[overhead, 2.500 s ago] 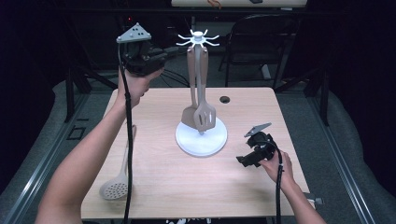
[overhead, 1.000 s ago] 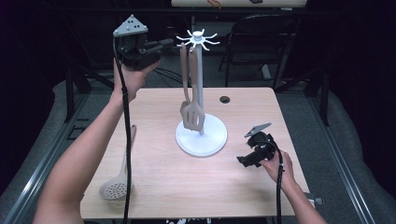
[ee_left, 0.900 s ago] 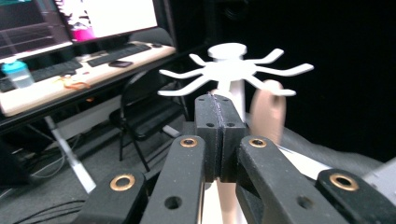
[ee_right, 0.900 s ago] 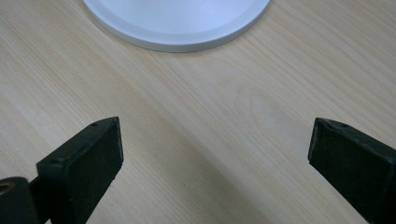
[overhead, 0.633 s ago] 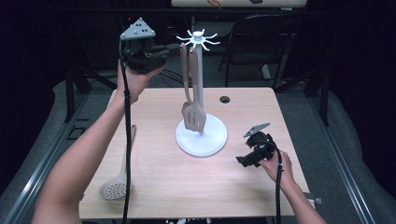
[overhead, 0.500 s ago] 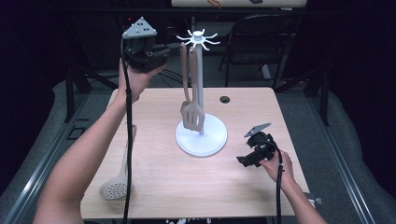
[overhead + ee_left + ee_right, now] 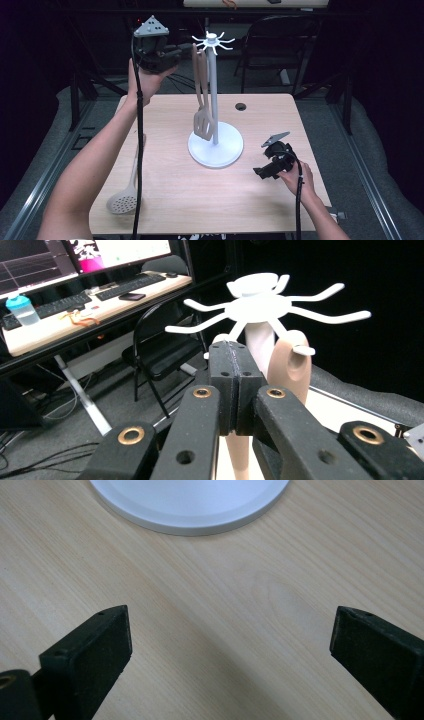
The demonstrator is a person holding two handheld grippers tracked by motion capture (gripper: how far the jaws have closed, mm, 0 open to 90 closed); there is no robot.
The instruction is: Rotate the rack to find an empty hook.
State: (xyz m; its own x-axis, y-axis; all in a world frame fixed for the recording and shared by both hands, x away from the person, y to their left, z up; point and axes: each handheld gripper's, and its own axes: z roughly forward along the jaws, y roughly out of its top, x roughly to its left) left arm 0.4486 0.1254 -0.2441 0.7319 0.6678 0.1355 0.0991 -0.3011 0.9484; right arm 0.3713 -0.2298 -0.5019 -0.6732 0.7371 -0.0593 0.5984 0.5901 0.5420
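The left gripper, jaws pressed together on nothing, hovers at nine o'clock of the rack, beside the hanging spatula. The right gripper gapes over the table.

I see my left hand-held gripper with its two black jaws pressed flat together, nothing between the pads. Directly beyond the tips stands the white utensil stand, its hub and radiating hooks level with the camera. A beige spatula handle hangs from one hook just to the right of the white post, its looped end over the hook tip. The closed jaws sit just beside that handle; contact I cannot confirm. Behind, at left, a folding chair stands before a long desk carrying keyboards, monitors and a blue-capped bottle.
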